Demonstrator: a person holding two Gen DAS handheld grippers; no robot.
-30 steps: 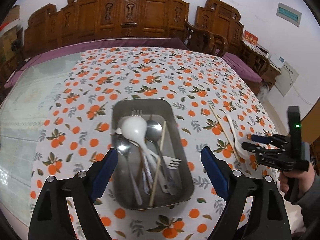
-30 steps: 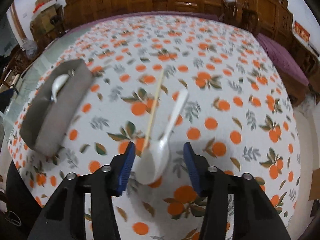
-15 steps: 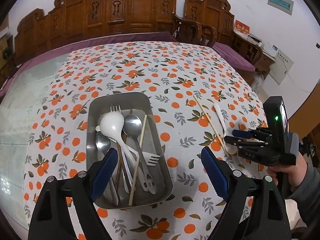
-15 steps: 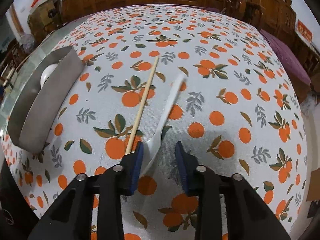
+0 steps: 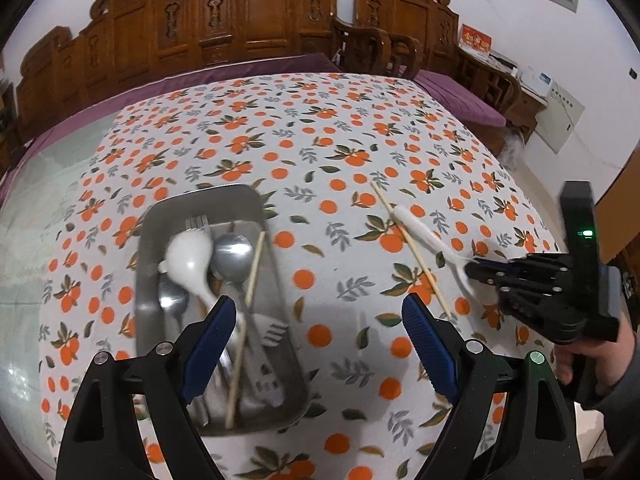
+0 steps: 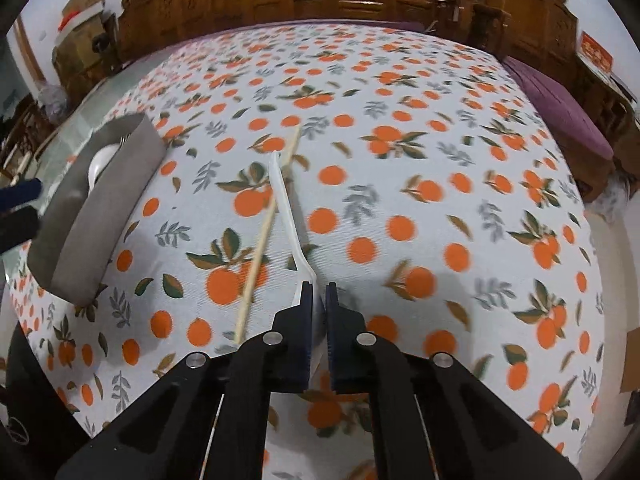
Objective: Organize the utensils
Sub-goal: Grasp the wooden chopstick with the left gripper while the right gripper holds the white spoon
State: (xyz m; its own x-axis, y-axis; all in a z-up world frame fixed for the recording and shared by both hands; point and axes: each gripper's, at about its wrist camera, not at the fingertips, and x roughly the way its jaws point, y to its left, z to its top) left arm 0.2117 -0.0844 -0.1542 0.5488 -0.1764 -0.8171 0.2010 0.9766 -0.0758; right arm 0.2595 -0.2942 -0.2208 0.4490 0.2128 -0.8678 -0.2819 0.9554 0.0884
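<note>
A metal tray (image 5: pixel 154 216) on the orange-print tablecloth holds a white spoon (image 5: pixel 188 254), steel spoons, forks and a chopstick. My left gripper (image 5: pixel 316 344) is open and empty, hovering over the tray's near right side. My right gripper (image 6: pixel 318 294) is shut on the bowl end of a white plastic spoon (image 6: pixel 285 204), whose handle points away across the cloth. A loose wooden chopstick (image 6: pixel 264 236) lies just left of that spoon, crossing near its handle tip. In the left wrist view the right gripper (image 5: pixel 474 270) pinches the same white plastic spoon (image 5: pixel 424 234) beside the chopstick (image 5: pixel 412 248).
The tray (image 6: pixel 92 216) sits at the left in the right wrist view. Carved wooden chairs (image 5: pixel 248 20) line the far table edge. The table's right edge drops off near a purple cushioned bench (image 6: pixel 560 108).
My right gripper has closed from wide open onto the white plastic spoon's bowl. The left gripper has drifted right of the tray and stayed open.
</note>
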